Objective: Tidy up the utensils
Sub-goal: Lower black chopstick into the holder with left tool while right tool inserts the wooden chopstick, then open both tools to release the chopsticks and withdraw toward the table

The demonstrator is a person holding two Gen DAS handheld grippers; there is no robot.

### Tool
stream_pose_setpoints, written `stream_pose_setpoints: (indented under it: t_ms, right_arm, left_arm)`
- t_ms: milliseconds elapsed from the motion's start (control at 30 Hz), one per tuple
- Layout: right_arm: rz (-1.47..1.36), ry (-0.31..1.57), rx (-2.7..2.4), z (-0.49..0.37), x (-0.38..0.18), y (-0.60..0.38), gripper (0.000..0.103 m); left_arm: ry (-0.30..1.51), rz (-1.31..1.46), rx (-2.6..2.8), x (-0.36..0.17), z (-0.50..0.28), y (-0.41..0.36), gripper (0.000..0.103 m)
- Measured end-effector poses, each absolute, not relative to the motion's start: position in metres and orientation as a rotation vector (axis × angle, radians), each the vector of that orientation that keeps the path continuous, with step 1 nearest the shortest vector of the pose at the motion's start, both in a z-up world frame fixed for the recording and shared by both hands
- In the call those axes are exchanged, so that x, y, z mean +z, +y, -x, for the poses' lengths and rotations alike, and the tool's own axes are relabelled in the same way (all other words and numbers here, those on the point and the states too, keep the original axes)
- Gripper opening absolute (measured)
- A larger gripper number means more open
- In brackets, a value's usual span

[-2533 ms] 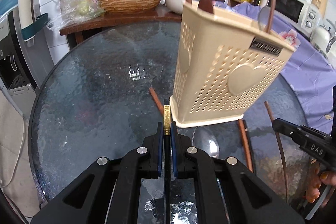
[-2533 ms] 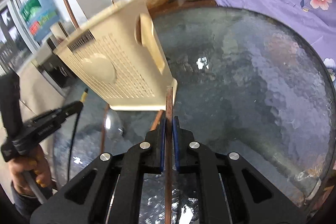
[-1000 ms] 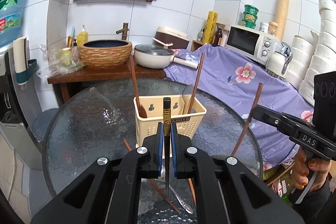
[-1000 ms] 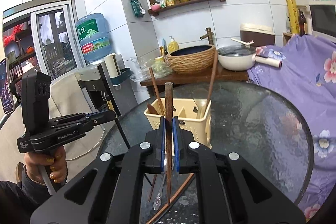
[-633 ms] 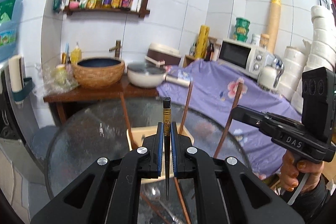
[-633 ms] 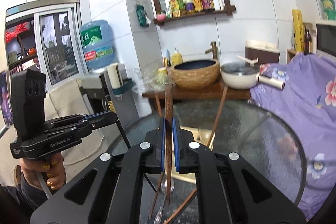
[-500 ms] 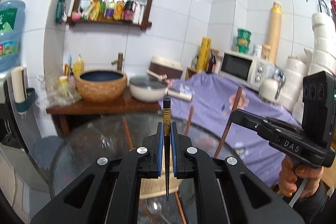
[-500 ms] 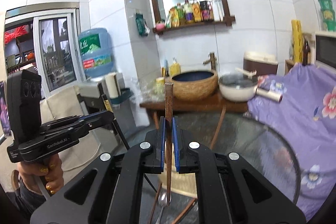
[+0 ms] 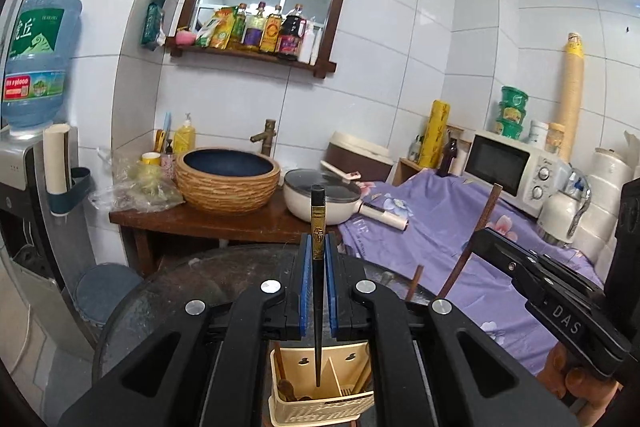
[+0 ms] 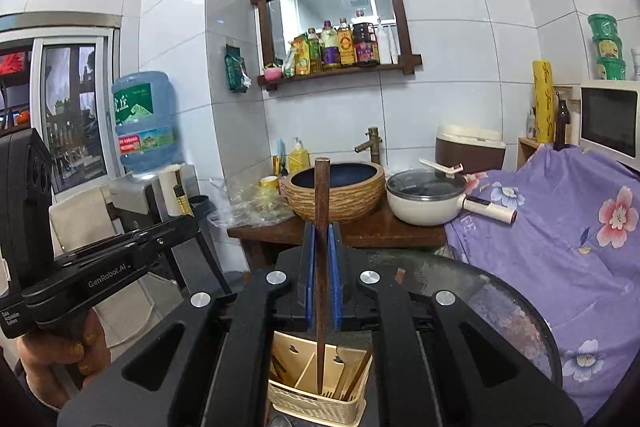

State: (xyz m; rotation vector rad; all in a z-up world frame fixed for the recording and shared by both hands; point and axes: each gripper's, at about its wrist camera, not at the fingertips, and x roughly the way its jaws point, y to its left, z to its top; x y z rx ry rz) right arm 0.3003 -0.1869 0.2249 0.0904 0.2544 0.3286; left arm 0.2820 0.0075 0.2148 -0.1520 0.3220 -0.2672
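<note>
Two tools work over the round dark glass counter (image 9: 168,291), each clamped on a single chopstick held upright. Below and ahead of both sits the cream perforated plastic utensil basket (image 9: 320,407), its dividers splitting it into compartments; a few wooden-handled pieces already stand in it.

Closed on the black chopstick with a gold band (image 9: 318,227), the left tool (image 9: 316,291) holds the stick's lower tip above the basket's opening, seemingly so it can drop straight into a slot. The right tool (image 10: 322,279) likewise pinches the plain brown wooden chopstick (image 10: 321,195), tip hanging over or just inside a middle compartment; which one I cannot tell.

Both tool bodies hide most of the basket and the counter around it, so any utensils lying loose there cannot be made out. Whether either tip touches the basket is unclear.
</note>
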Motion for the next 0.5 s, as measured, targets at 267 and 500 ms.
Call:
stream_pose_setpoints:
  t_ms: [267, 500]
  right_arm:
    - [-0.063, 0.32, 0.311, -0.314, 0.182, -0.177, 0.007]
    - [-0.054, 0.37, 0.305, -0.32, 0.153, -0.174, 0.007]
  left_arm:
    - [0.396, 0.134, -0.259, 0.17, -0.298, -0.001, 0.007]
    - [0.466, 0.111, -0.252, 0.137, -0.307, -0.008, 0.007]
